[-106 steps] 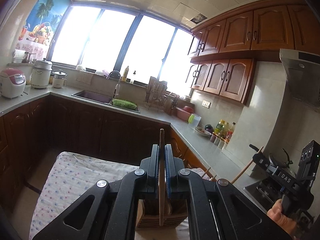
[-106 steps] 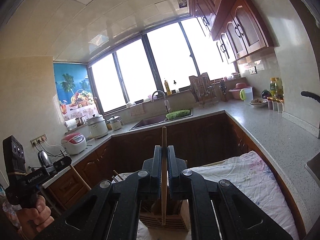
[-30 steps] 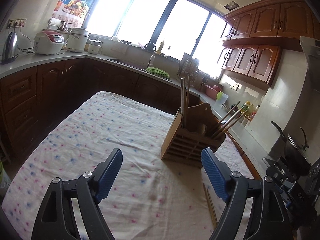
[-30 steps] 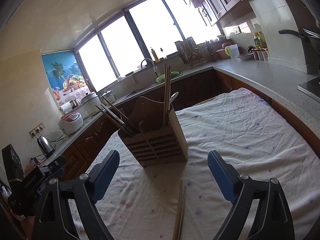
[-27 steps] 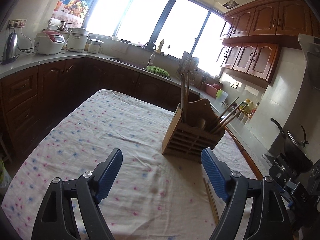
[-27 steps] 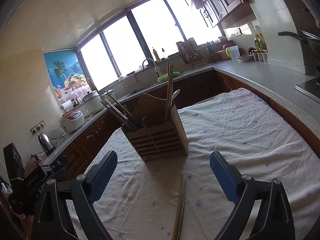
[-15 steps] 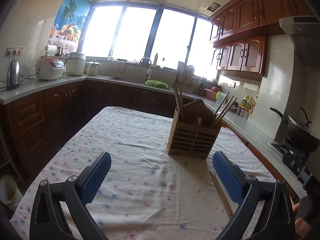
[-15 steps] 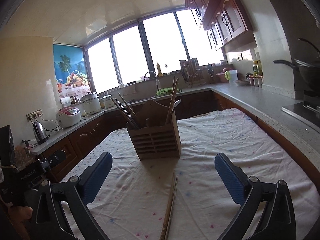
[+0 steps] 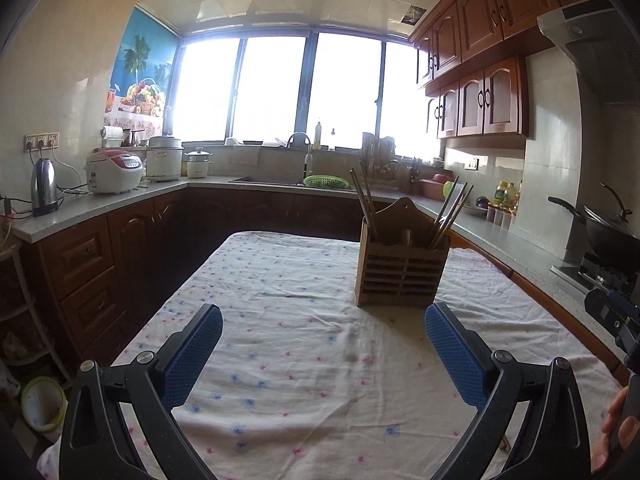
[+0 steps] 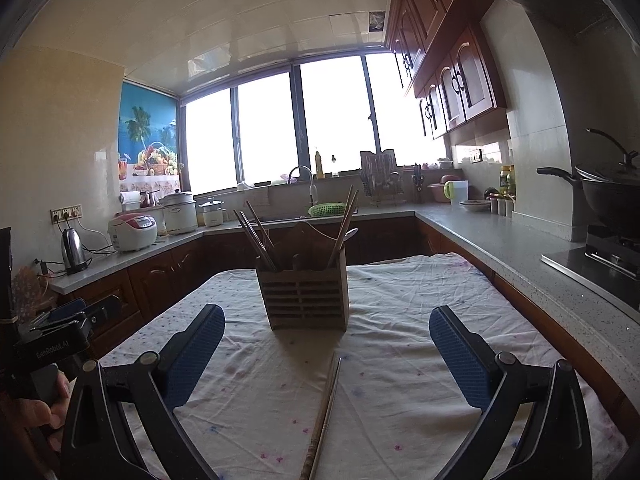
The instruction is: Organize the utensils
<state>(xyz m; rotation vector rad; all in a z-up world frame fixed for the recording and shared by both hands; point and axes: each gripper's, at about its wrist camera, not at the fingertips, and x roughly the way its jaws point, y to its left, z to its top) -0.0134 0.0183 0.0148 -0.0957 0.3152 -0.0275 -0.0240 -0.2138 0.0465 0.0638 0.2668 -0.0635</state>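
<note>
**Both claws wide, one pair of chopsticks on the cloth**

I've got both claws over the table now, and both are empty. My left claw (image 9: 323, 344) is spread wide, blue pads (image 9: 192, 356) far apart, nothing between them but the flowered cloth (image 9: 280, 320). My right claw (image 10: 327, 346) is just as wide, pads (image 10: 460, 360) well apart.

The wooden holder (image 10: 305, 284) stands upright on the cloth, ahead of both claws and clear of them. From the right wrist it sits near the middle of the gap, a little left of centre; from the left wrist the holder (image 9: 402, 268) is off toward the right finger, just past its tip in the picture, not touching.

Chopsticks stand in it already — one bunch (image 10: 256, 240) in the left compartment leaning out to the left, another bunch (image 10: 345, 224) in the right compartment leaning right, tips up. A spoon bowl (image 10: 352, 233) peeks out beside that right bunch.

The loose chopsticks (image 10: 325, 412) lie flat on the cloth between my right claw's fingers, near me and short of the holder, apart from it. Their long axis runs almost straight away from me — far tips pointing at the holder's base, tilted slightly right, near ends running off the bottom of the view. The two lie side by side, touching or nearly so; I can't tell which.

In the left wrist view I can't make out that pair.
</note>
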